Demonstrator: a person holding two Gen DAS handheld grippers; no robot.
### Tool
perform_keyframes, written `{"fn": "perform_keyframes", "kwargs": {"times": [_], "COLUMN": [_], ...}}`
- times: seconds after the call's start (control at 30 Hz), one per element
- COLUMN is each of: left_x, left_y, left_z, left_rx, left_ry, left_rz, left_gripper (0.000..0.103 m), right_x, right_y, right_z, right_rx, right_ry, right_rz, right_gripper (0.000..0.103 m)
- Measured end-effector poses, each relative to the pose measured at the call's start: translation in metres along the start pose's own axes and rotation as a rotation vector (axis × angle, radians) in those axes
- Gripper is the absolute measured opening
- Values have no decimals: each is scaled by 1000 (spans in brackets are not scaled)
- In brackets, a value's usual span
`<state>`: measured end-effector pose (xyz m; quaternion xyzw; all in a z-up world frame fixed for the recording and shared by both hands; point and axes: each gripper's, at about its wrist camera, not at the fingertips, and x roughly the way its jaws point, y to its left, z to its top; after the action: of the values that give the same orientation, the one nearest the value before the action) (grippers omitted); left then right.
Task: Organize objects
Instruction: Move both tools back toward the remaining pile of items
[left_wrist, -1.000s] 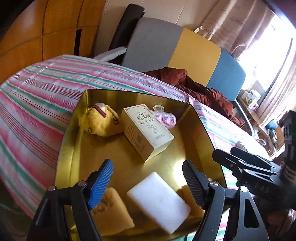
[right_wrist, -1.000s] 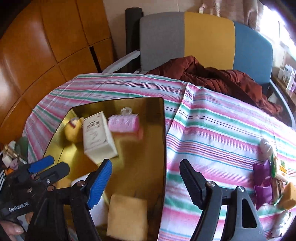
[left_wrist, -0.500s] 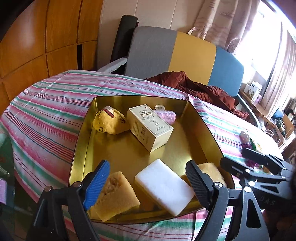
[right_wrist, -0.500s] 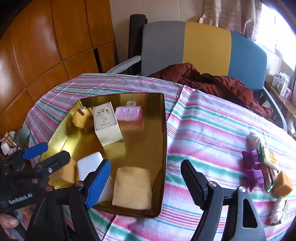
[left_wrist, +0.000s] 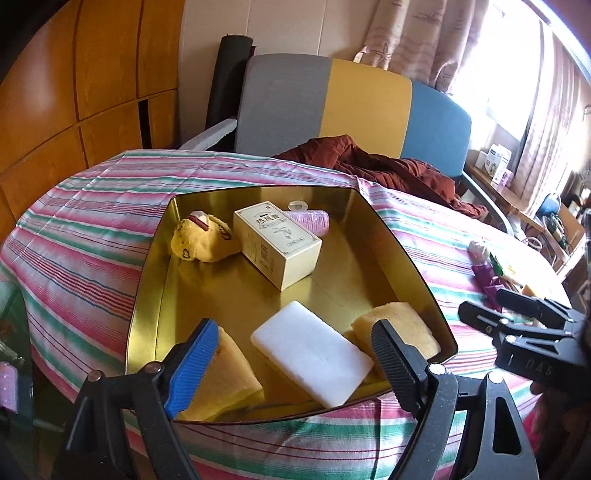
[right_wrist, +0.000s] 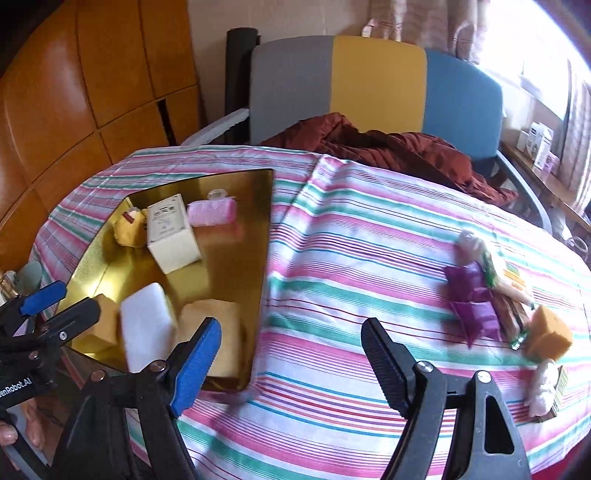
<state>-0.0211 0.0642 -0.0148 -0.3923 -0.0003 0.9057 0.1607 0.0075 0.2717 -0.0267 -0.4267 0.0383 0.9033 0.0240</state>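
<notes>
Striped tabletop (right_wrist: 369, 236), gold tray (left_wrist: 147, 295) holding white block (left_wrist: 312, 363), cream box (left_wrist: 277, 242), both tools released: left tool (left_wrist: 291, 354), right tool (right_wrist: 291, 354).

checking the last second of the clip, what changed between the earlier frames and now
Both views drew back from the gold tray, so more striped tablecloth shows. The left claw and right claw took hold of nothing. The white block, box and sponges stayed put.

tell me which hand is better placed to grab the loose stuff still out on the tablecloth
Right, probably. Its open, empty tool hangs over the striped cloth beside the pile of small items, while the left tool faces the gold tray.
</notes>
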Motion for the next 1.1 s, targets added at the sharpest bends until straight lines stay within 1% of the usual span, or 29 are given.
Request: {"fn": "perform_keyframes", "kwargs": {"times": [0.17,0.33,0.43,0.57,0.73,0.77,0.83,0.9,0.93,1.0,1.1], "left_x": [-1,-1,0,1,4,5,7,8,9,11,13], "left_y": [-10,-18,-23,-31,-44,-46,-52,-57,-61,-70,-82], "left_z": [-3,-3,-3,-2,1,2,4,6,8,12,16], "left_rx": [39,72,86,113,143,147,162,172,175,187,205], "left_ry": [-3,-2,4,6,10,11,11,12,13,12,11], "left_rz": [3,-3,-11,-19,-40,-44,-49,-54,-60,-74,-97], "left_gripper": [86,86,86,86,86,86,86,86,86,86,86], "right_x": [-5,-14,-21,-34,-49,-51,-54,-56,-56,-57,-59], "right_y": [-20,-49,-73,-118,-187,-203,-226,-249,-260,-275,-283], "right_z": [-3,-3,-1,4,3,-1,-9,-21,-26,-33,-38], "right_rx": [21,46,80,147,280,325,408,519,584,679,727], "right_ry": [-5,-14,-24,-49,-82,-88,-101,-112,-107,-112,-118], "right_rz": [-36,-95,-139,-212,-337,-363,-384,-408,-399,-350,-343], "right_gripper": [80,80,80,80,80,80,80,81,81,81,81]}}
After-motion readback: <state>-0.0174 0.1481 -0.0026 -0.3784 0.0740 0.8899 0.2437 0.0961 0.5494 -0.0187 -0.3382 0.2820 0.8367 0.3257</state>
